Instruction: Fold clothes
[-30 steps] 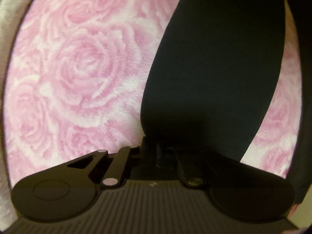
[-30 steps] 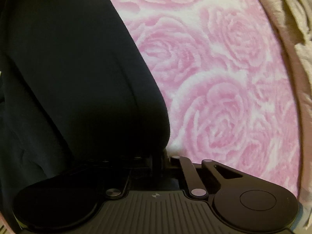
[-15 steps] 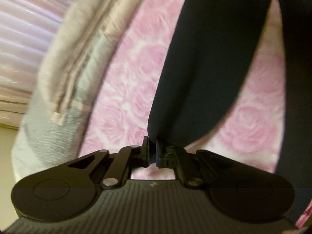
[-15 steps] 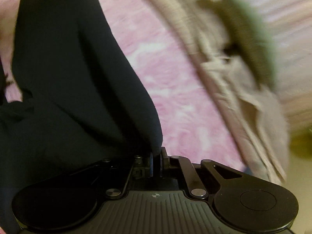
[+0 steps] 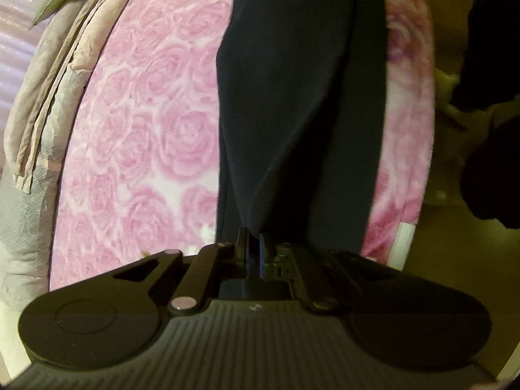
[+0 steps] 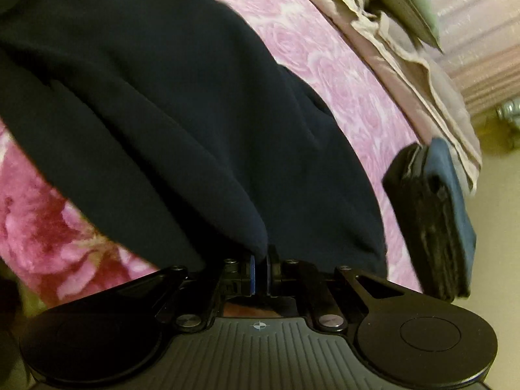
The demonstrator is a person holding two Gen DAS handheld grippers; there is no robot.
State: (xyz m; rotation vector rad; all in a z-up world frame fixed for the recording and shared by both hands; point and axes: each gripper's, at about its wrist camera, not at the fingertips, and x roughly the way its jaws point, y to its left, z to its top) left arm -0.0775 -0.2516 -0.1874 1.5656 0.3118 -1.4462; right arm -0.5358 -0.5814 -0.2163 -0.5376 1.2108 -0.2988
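Note:
A dark navy garment [image 5: 302, 97] hangs stretched over a pink rose-patterned blanket [image 5: 146, 130]. My left gripper [image 5: 255, 247] is shut on one of its edges, and the cloth runs away from the jaws up the frame. In the right wrist view the same dark garment [image 6: 162, 113] drapes in broad folds, and my right gripper [image 6: 259, 265] is shut on its near edge. The other gripper [image 6: 432, 217] shows at the right of that view, with cloth between its fingers.
Crumpled beige and grey bedding [image 5: 42, 113] lies along the bed's left side, with a green-grey pillow [image 6: 403, 0] and a pleated pale curtain [image 6: 481, 32] beyond. A dark sleeve [image 5: 494, 113] is at the right. A deeper pink flowered blanket part [image 6: 48, 243] lies near the bed's edge.
Both grippers have lifted the garment up off the blanket and pulled back; the bed's edges, bedding and curtain have come into view. The cloth now hangs stretched and folded lengthwise.

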